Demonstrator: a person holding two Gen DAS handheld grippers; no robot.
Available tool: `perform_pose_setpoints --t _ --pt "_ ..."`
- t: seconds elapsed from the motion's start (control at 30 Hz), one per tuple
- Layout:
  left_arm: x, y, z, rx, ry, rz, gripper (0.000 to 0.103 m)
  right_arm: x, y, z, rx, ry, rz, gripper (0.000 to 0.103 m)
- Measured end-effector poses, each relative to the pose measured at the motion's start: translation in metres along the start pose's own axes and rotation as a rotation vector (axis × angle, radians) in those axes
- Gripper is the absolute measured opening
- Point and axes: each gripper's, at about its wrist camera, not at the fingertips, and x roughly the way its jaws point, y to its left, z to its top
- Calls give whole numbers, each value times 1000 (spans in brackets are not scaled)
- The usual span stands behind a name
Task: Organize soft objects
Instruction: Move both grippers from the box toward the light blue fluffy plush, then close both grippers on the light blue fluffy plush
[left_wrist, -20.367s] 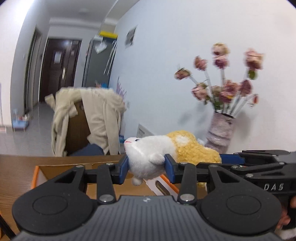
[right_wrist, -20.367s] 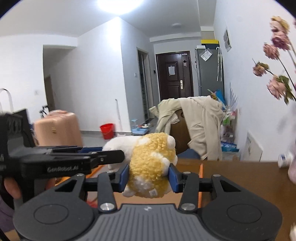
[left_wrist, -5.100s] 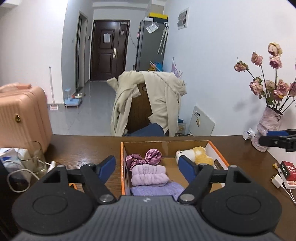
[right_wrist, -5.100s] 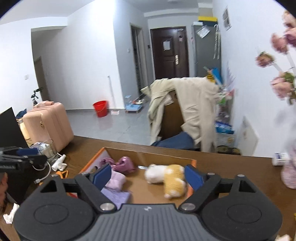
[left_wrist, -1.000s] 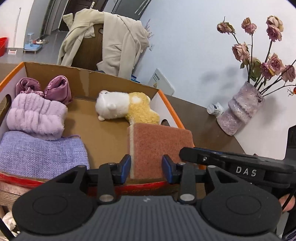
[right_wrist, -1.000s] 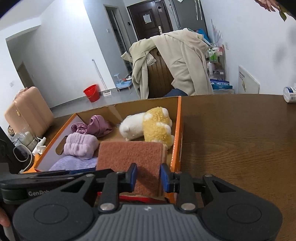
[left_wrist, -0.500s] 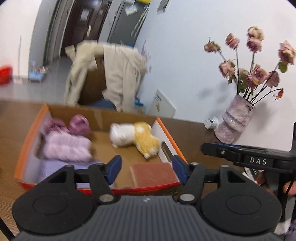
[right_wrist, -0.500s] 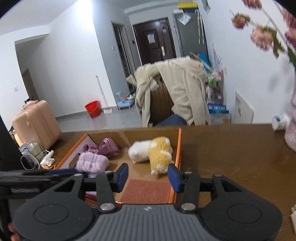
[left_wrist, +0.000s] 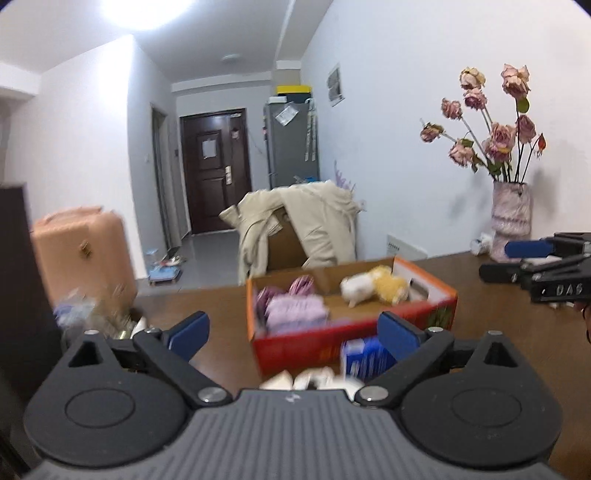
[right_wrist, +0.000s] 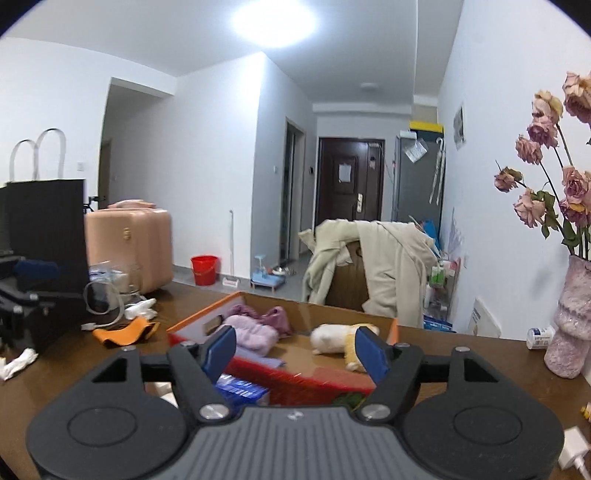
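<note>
We hold our left gripper (left_wrist: 293, 334) and right gripper (right_wrist: 295, 349) back from the box (left_wrist: 354, 334) now, fingers wide apart and empty; a moment ago both hung right over it. The plush toy (left_wrist: 373, 286) lies inside by the purple cloths (left_wrist: 295, 310). Only the right view shows the red bucket (right_wrist: 204, 269); the sponge is hidden.

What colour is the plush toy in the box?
White head, yellow body; clearest in the right wrist view.
</note>
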Motion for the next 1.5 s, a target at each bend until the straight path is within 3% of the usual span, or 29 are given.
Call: perform_pose_setpoints --t 0.13,0.27,0.4,0.63,0.77,1.07,1.13,1.37,1.43,1.5 --pt "-19 12 -46 -79 59 18 101 -21 29 -32 2 -2 12 77" --pt "-32 33 -91 -226 150 -15 101 -35 50 -64 42 63 -25 79" --pt "-32 41 -114 -210 211 -58 101 -44 73 -89 46 159 -27 79" --pt "-20 48 -122 -257 227 -162 98 -47 108 -101 52 215 18 78" --pt "-12 52 -127 -321 234 -197 82 -32 108 -96 146 221 45 70" --pt "9 68 -136 -459 259 -277 49 27 125 -104 294 291 207 47" --pt "12 70 -137 -481 268 -298 47 36 127 -105 306 312 242 43" --pt "19 75 -141 -525 294 -341 44 50 126 -112 394 352 315 42" --pt "20 75 -142 -533 297 -347 44 52 122 -114 434 361 348 33" --pt "20 74 -141 -527 293 -347 43 51 123 -114 434 360 360 32"
